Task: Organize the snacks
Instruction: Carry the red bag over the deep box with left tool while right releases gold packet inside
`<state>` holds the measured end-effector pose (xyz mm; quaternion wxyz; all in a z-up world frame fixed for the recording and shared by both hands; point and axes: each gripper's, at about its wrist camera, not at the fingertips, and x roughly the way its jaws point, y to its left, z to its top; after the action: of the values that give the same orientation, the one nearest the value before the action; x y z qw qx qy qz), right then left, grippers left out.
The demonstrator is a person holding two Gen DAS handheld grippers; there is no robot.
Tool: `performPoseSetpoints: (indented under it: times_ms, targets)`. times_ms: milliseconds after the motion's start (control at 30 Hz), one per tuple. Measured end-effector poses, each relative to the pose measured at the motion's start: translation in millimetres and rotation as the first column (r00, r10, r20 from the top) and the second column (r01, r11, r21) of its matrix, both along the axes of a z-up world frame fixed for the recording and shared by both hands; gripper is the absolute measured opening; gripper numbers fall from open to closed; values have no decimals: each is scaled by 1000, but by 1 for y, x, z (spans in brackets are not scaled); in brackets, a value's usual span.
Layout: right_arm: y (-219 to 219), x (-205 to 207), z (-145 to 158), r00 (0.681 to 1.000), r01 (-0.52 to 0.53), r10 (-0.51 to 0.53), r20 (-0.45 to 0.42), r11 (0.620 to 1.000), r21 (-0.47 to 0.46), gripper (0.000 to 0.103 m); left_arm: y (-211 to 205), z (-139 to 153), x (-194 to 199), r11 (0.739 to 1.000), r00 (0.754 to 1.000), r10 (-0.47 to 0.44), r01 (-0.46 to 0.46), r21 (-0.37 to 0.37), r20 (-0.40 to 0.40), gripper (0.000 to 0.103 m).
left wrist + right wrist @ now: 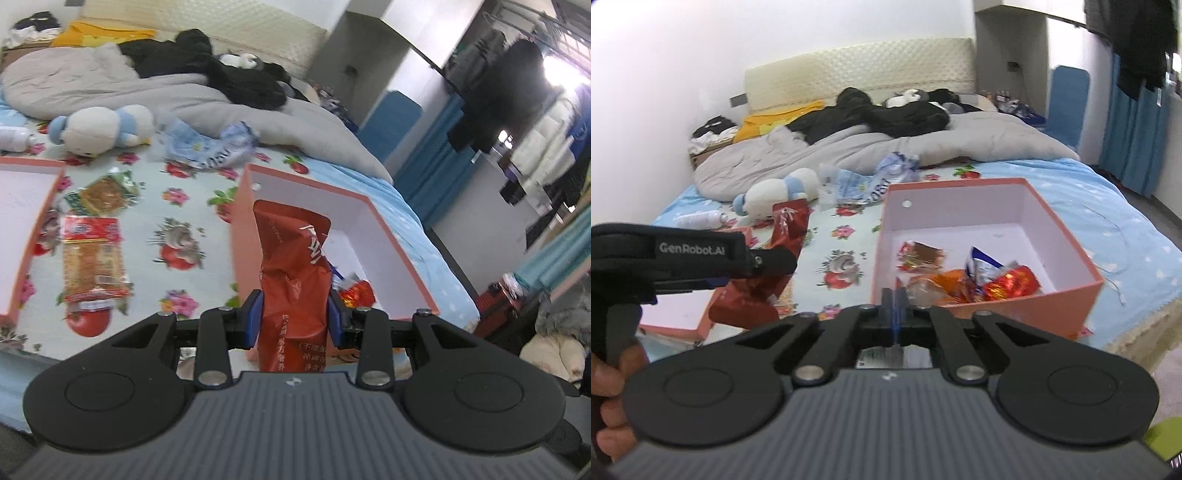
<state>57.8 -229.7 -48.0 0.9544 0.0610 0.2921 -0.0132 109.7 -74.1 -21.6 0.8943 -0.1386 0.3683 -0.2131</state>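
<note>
We hold the red snack pouch (293, 266) upright in the left gripper (294, 319), fingers clamped on its middle, at the pink box (388, 236) wall, right gripper (894, 308) fingers pressed together empty; we should clear the rim before releasing.

I see a bed (1082, 192) under a floral sheet (155, 221), and on it sit an open pink box (1067, 291) and, left of that, a shallow pink lid (22, 236). Between them lie two cracker packets (94, 258), one behind the other. Farther back rest a white-and-blue plush toy (99, 127), a crumpled blue wrapper (207, 144), a white bottle (698, 219) and a rumpled grey duvet (960, 144).
</note>
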Motion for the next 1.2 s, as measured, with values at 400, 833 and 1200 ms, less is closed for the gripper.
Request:
performPoseSetpoints:
  times_ms: [400,833,1200]
  targets:
    - [-58,2,-54,981,138,-123,-152,987,87,3,-35,-43,21,996,992,-63,70,55,-113,41]
    - [-71,42,-31,992,84,-73,-100,990,115,4,-57,-35,72,995,992,-66,73,65,-107,41]
    - [-99,102,-35,991,80,-66,-118,989,122,4,-101,-45,136,987,984,-122,134,87,-130,41]
